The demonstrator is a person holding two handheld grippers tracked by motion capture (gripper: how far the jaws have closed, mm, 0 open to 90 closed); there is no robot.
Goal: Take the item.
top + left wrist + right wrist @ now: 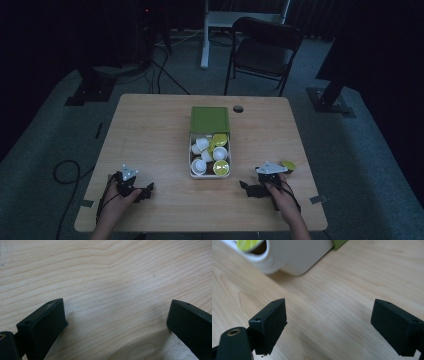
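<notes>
Trouble spot imo: a yellow-green capsule (288, 165) sits loose on the wooden table (150, 150) just beside the right gripper (243, 185), so a careless sweep could knock it off. Both grippers, left gripper (150, 187) too, gape wide and empty. White box (209, 174) of capsules mid-table; dim room, folding chair (263, 47) behind.

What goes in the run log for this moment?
left gripper: open, empty | right gripper: open, empty | box: capsules inside | one yellow-green capsule outside
</notes>
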